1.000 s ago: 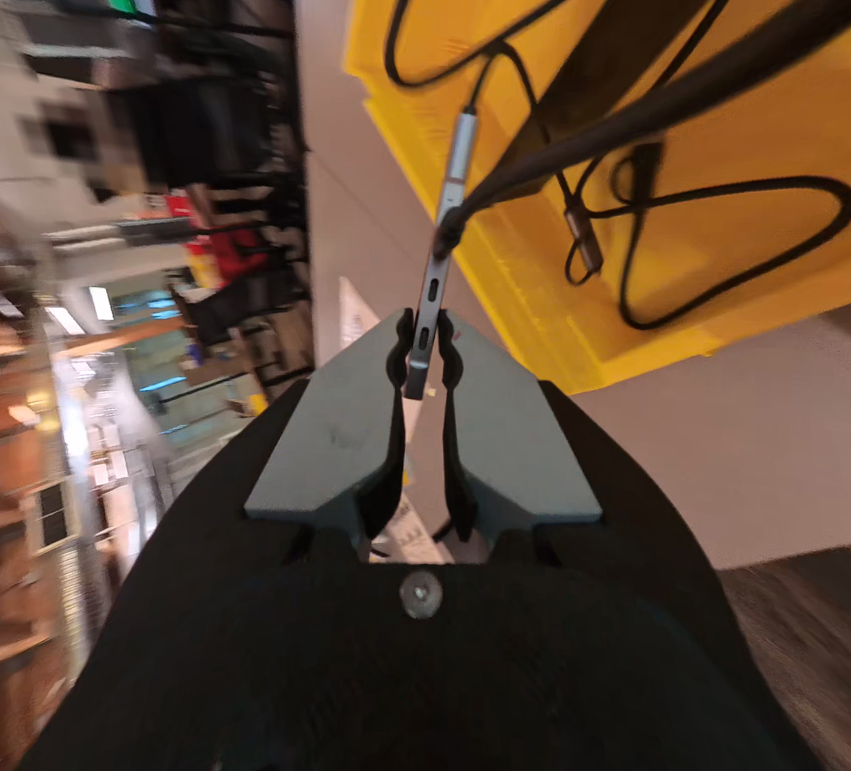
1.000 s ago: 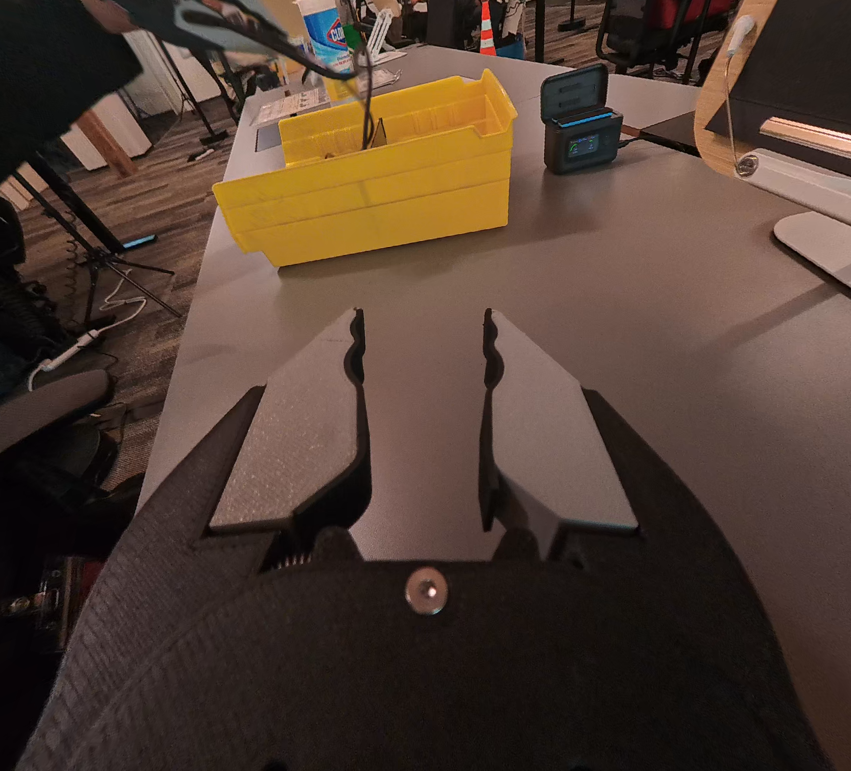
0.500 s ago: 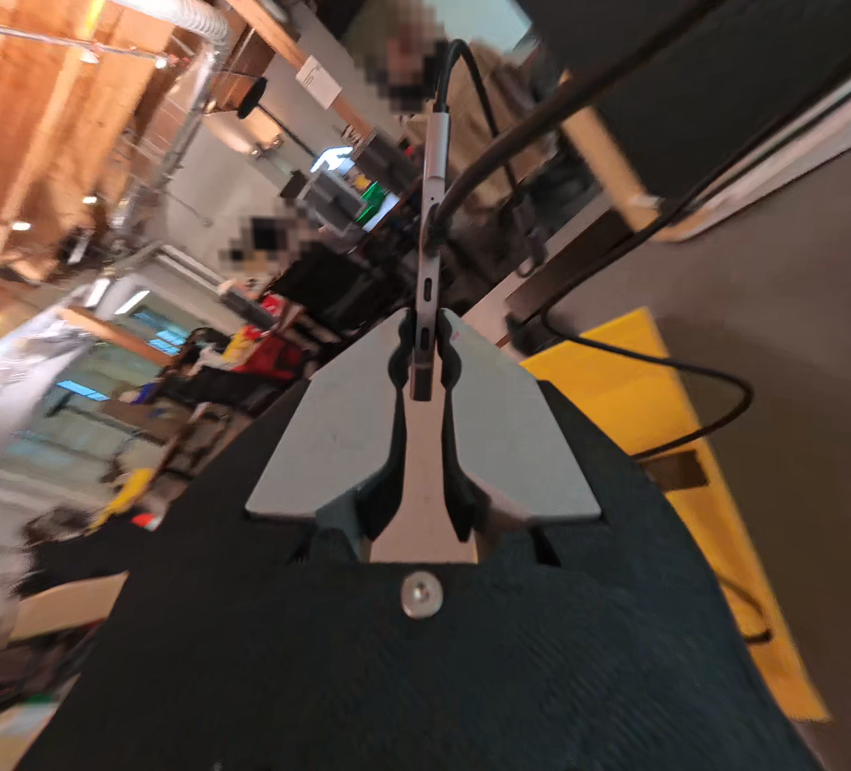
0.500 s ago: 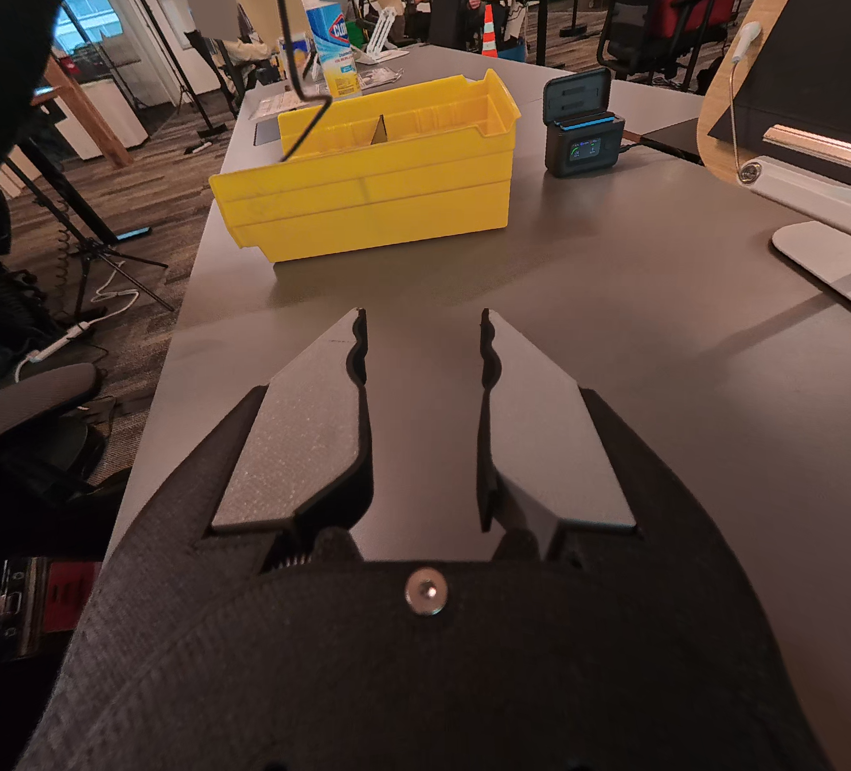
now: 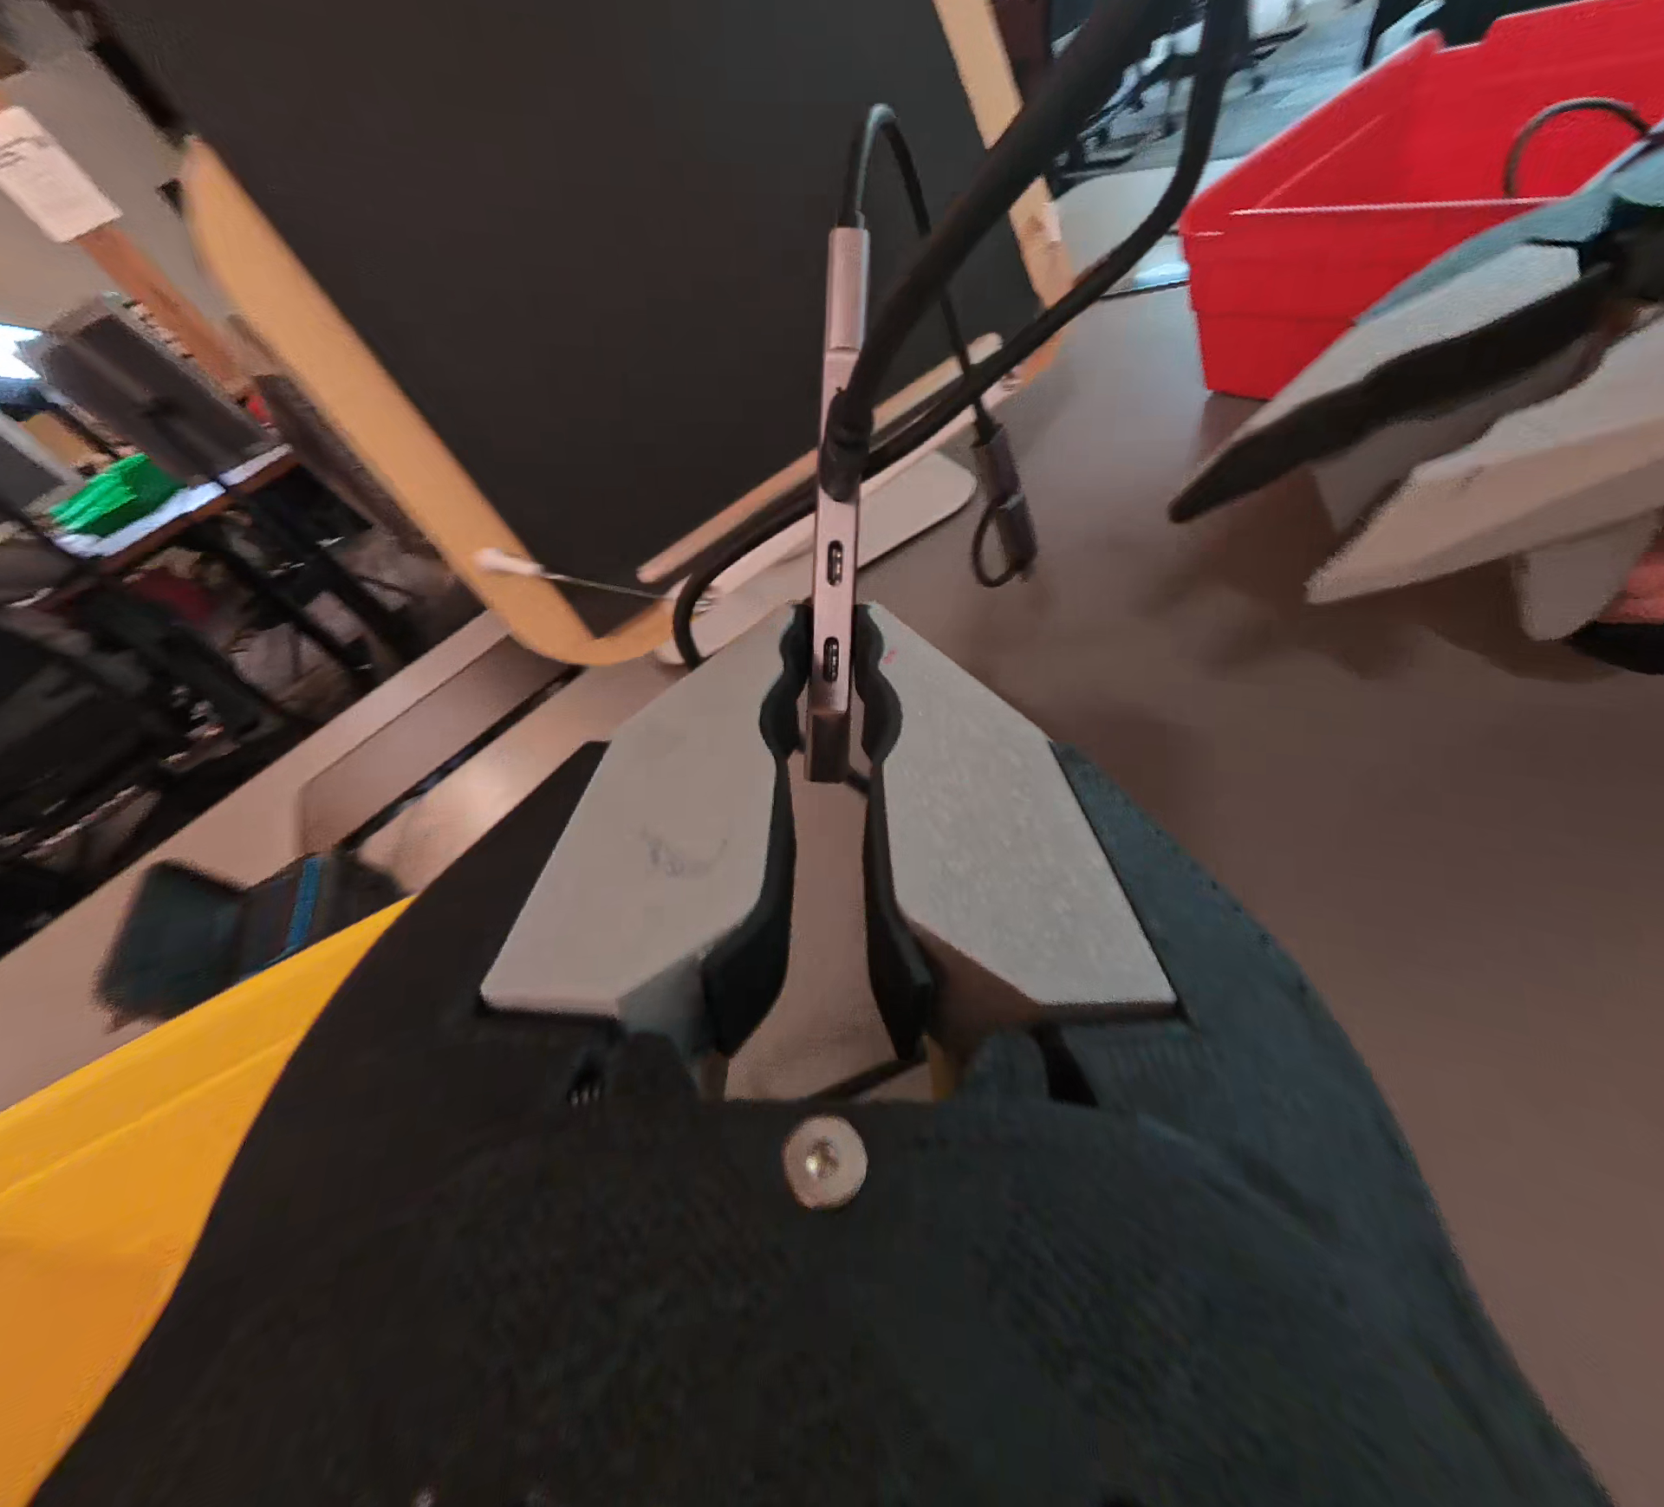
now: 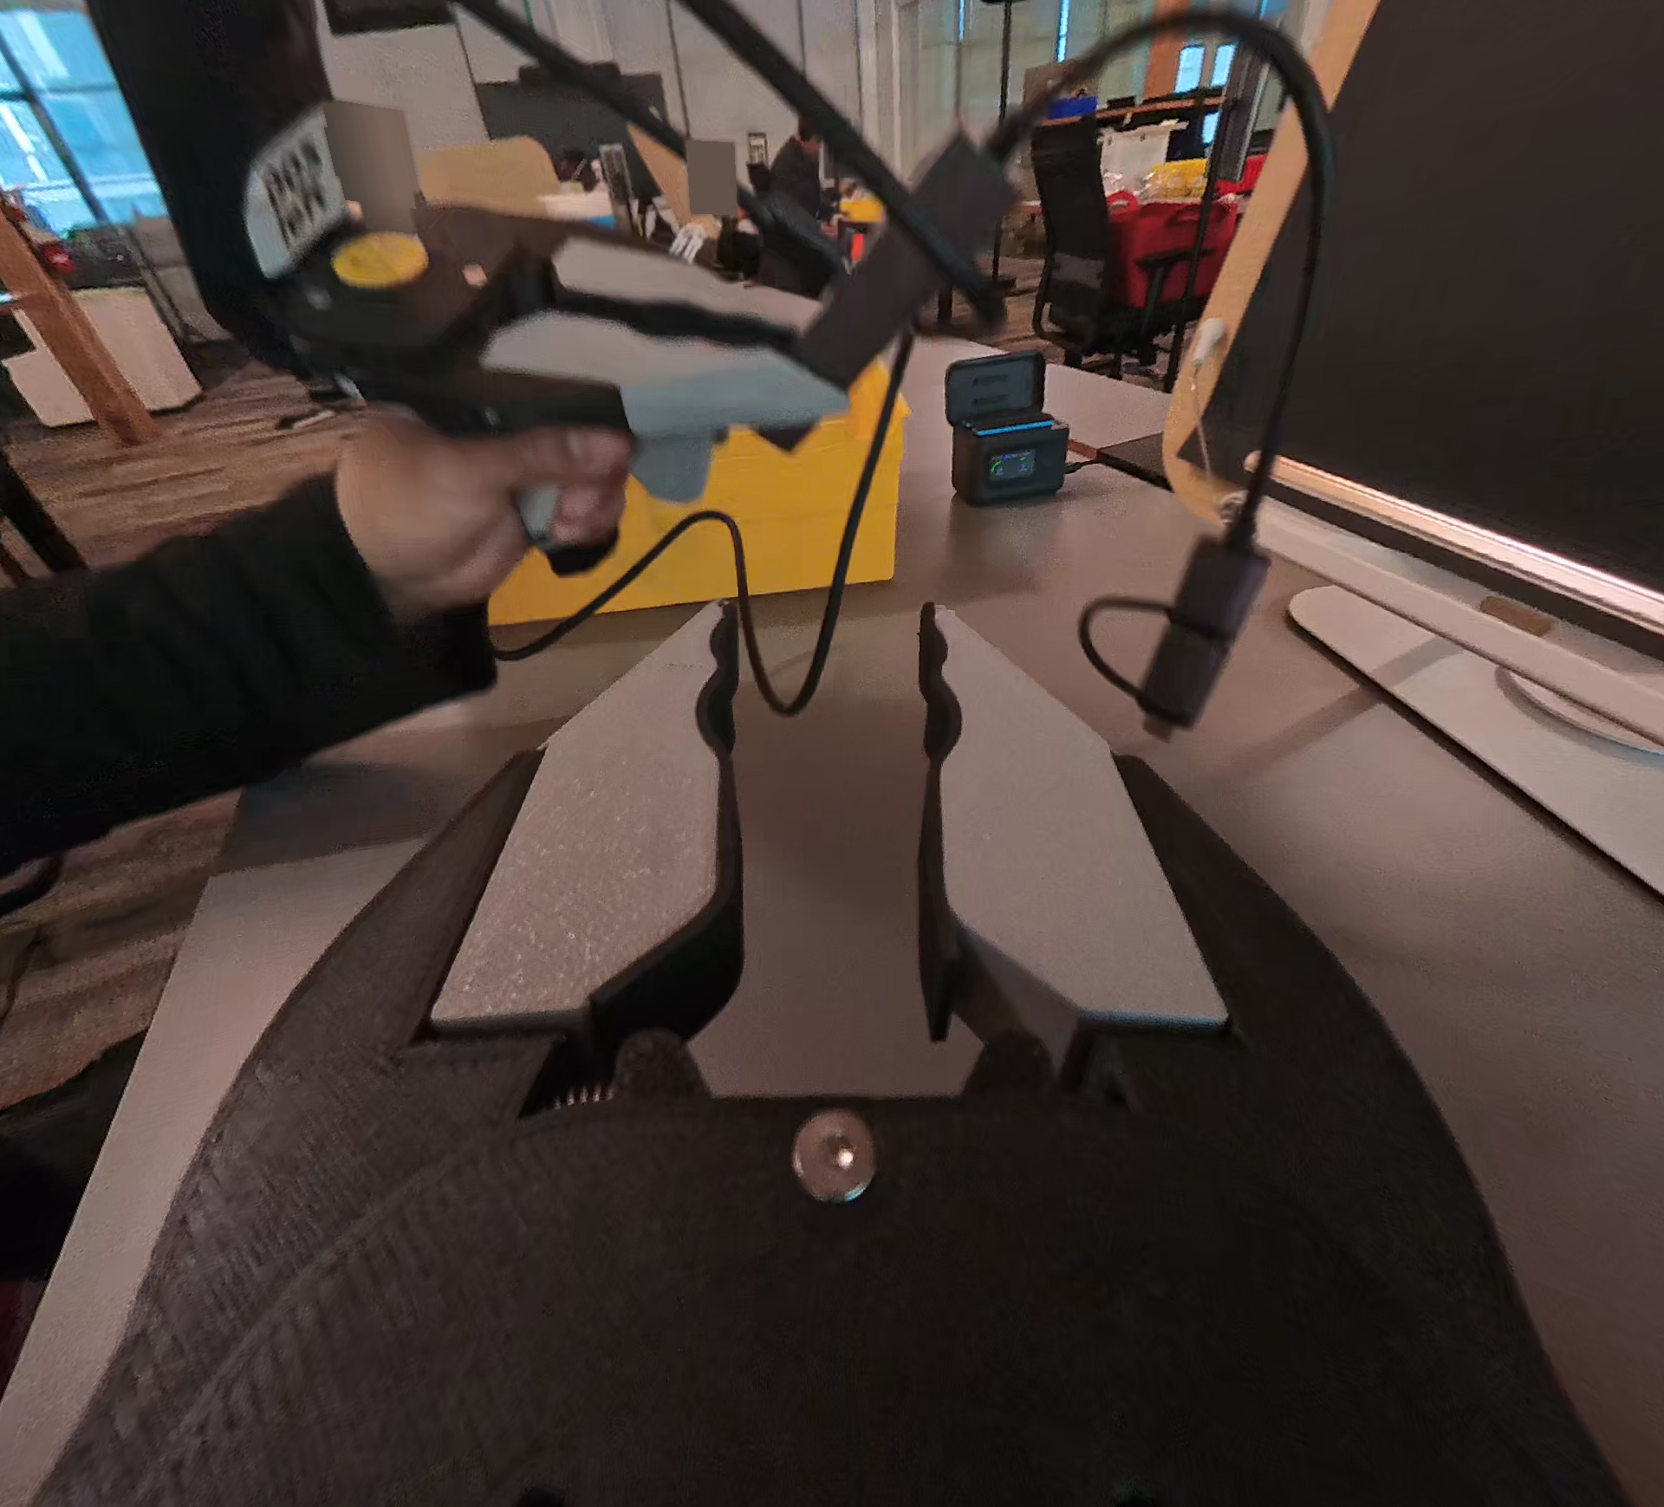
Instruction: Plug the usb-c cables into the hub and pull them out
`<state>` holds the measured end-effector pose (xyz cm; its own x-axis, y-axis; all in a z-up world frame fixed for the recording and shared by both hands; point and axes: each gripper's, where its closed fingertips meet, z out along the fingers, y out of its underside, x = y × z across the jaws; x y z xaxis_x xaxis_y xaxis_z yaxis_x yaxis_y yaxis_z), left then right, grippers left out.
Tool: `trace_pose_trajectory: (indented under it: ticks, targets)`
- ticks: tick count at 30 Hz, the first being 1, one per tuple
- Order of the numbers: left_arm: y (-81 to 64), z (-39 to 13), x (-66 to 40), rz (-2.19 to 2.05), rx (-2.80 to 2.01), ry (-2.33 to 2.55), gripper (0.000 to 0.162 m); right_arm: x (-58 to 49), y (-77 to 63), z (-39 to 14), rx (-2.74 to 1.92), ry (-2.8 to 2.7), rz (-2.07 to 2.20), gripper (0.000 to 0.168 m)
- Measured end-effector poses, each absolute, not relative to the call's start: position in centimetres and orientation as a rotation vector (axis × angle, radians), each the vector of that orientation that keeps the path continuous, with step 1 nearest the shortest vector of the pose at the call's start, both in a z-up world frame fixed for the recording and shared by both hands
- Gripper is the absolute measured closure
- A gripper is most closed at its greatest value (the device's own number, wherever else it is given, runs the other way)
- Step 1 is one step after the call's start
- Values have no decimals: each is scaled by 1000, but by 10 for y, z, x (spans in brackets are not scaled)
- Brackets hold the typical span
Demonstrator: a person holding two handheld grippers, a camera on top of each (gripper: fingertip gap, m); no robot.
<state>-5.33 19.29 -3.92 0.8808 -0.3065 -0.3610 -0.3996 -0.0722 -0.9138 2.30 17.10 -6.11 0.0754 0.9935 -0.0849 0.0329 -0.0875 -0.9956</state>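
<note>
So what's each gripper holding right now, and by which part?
The left gripper holds the slim grey metal hub edge-on, its jaws shut on the near end, cables dangling. The right gripper is open and holds nothing.

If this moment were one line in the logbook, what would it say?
left gripper: shut on hub, lifted above table | right gripper: open, empty | hub's connector: dangling | one cable: plugged in

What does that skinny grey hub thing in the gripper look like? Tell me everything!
The hub is a slim grey bar that looks like metal, held up in the air above the table, clamped by one end in the left gripper with the jaws shut on its flat sides. Its narrow edge shows two small empty oval ports. Farther along, a black cable is plugged in, and another black cord leaves its far end.
</note>
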Motion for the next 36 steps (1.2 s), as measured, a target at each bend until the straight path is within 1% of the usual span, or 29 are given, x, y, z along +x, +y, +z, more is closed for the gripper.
trace_pose_trajectory:
  ticks: [2,5,7,11,15,20,24,26,27,31,36]
  targets:
    - [203,-56,-40,37,-1655,564,155,23,173,-61,-1336,-1131,1200,132]
    - [206,-77,-28,-59,-1681,570,155,21,175,-63,-1359,-1123,1204,128]
    - [201,-72,-18,-144,-1652,595,155,21,176,-60,-1351,-1098,1210,125]
    - [196,-84,-12,-262,-1675,600,155,19,179,-53,-1356,-1032,1296,124]
    - [194,-80,-10,-289,-1655,586,155,20,189,-49,-1389,-888,1383,123]
    - [187,-77,-5,-256,-1626,634,155,22,202,-55,-1418,-853,1313,125]
    - [180,-79,13,-281,-1592,721,155,20,206,-54,-1421,-766,1447,123]
    - [180,-80,14,-309,-1605,718,155,22,206,-52,-1410,-739,1529,129]
    - [179,-80,16,-327,-1600,721,155,23,206,-53,-1412,-734,1561,139]
    - [179,-88,21,-370,-1636,735,155,22,196,-52,-1389,-726,1782,149]
    - [184,-100,25,-265,-1652,768,152,9,188,-69,-1483,-801,1769,150]
